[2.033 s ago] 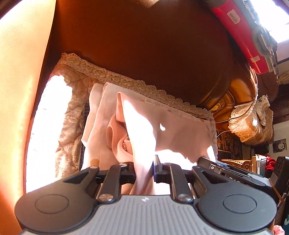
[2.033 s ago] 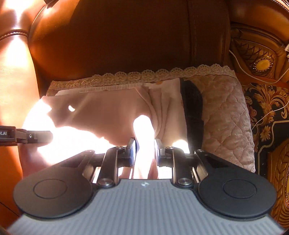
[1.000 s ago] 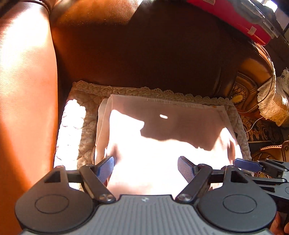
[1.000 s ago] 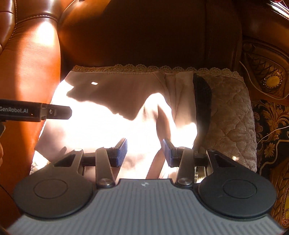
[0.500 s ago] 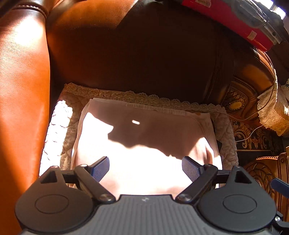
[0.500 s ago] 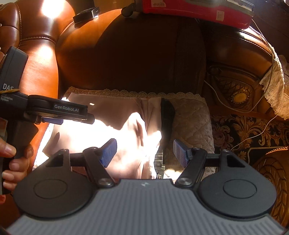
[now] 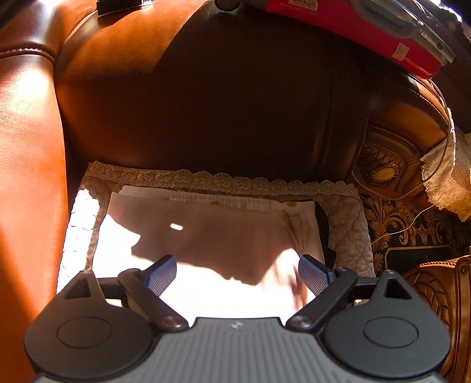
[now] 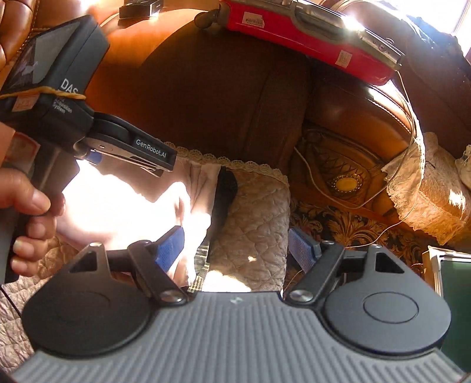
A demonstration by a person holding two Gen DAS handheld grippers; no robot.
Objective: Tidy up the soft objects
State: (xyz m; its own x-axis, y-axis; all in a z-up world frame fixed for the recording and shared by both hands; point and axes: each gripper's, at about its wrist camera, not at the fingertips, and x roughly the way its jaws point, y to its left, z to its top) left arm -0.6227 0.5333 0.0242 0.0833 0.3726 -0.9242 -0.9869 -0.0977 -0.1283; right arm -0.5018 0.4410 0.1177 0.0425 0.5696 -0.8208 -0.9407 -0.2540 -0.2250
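Both grippers are empty as we look down at the seat: our left gripper [image 7: 237, 272] has its blue-padded fingers [image 7: 162, 275] spread wide and holding nothing, and our right gripper [image 8: 235, 246] is just as wide apart, nothing between its fingers [image 8: 170, 249] either. Below us the folded pink garment [image 7: 206, 232] lies flat on the quilted seat cushion [image 7: 347, 224], half in hard sunlight, half in shadow, its far edge close to the lace trim [image 7: 206, 176] at the back of the seat. Along its right side a dark strip of fabric [image 8: 225, 191] peeks out between garment and cushion. From the right wrist view we see the left gripper above the garment's left part, a hand [image 8: 28, 212] wrapped around its handle. Behind it all rises the brown leather sofa back [image 7: 206, 103], with a red suitcase [image 7: 353, 23] resting on top.
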